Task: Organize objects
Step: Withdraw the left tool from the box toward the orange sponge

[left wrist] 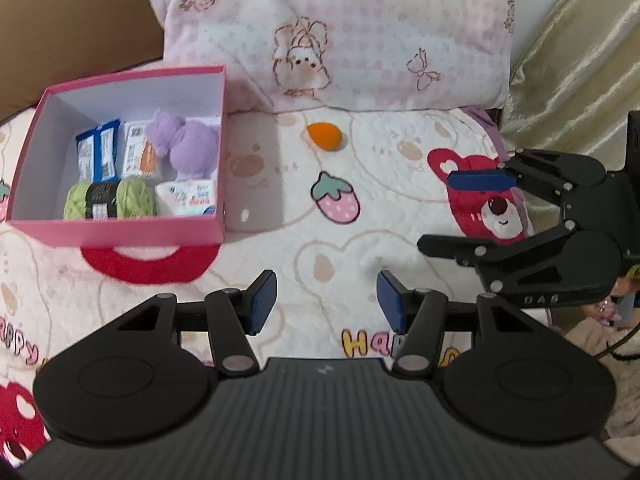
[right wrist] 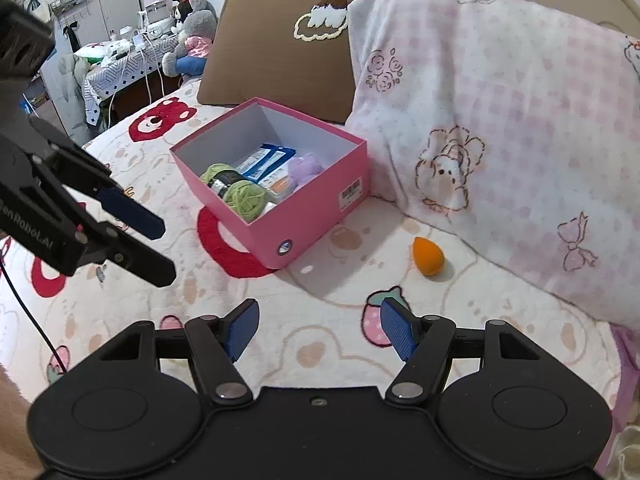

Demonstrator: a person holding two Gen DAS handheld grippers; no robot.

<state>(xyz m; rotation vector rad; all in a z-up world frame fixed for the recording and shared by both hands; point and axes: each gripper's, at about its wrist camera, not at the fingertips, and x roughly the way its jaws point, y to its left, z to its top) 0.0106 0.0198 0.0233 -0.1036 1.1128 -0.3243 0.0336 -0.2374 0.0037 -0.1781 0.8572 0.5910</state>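
Note:
A pink box (left wrist: 120, 236) (right wrist: 320, 216) stands on the bed. It holds a purple plush toy (left wrist: 184, 144) (right wrist: 305, 169), green yarn (left wrist: 110, 200) (right wrist: 244, 196), blue packets (left wrist: 98, 152) (right wrist: 264, 160) and a white packet (left wrist: 187, 197). An orange egg-shaped sponge (left wrist: 322, 135) (right wrist: 428, 255) lies on the blanket to the right of the box, near the pink pillow. My left gripper (left wrist: 326, 300) (right wrist: 160, 248) is open and empty, in front of the box. My right gripper (right wrist: 318, 330) (left wrist: 460, 212) is open and empty, with the sponge ahead of it to the right.
A pink checked pillow (left wrist: 360, 32) (right wrist: 500, 120) and a brown pillow (right wrist: 280, 48) lean at the head of the bed. The blanket (left wrist: 328, 240) is white with bears and strawberries. A cluttered table with plush toys (right wrist: 188, 36) stands beyond the bed.

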